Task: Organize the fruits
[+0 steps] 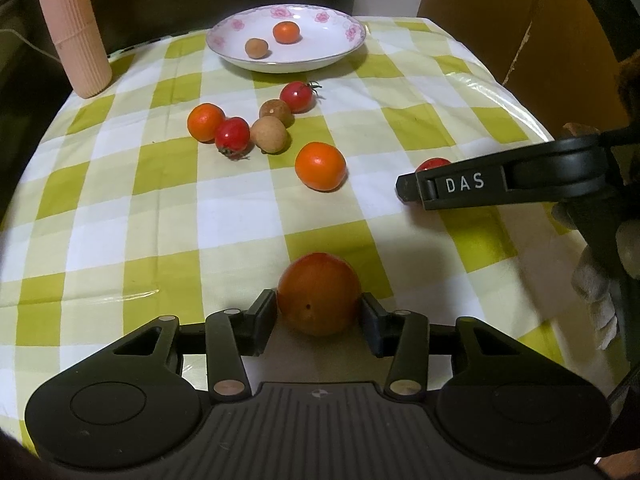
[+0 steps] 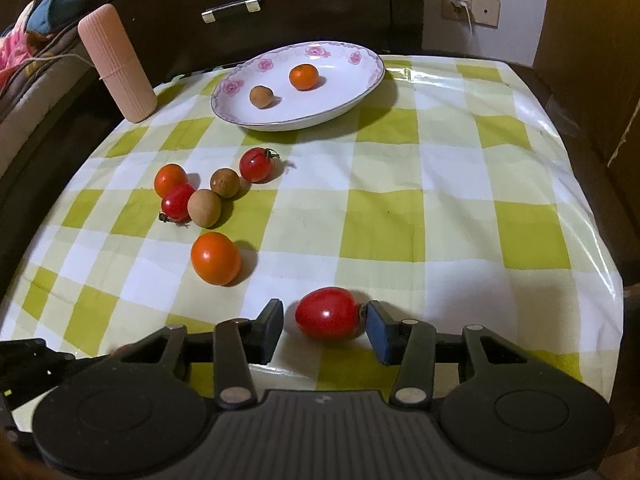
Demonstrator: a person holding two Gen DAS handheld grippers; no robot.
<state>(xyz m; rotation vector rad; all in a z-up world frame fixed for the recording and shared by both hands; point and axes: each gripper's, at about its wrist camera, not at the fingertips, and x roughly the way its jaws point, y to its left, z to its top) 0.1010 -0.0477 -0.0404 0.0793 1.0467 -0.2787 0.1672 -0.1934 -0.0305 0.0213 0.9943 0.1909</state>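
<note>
Left hand-held gripper (image 1: 319, 312) nearly closed, right hand-held gripper (image 2: 325, 318) spread wider.
</note>
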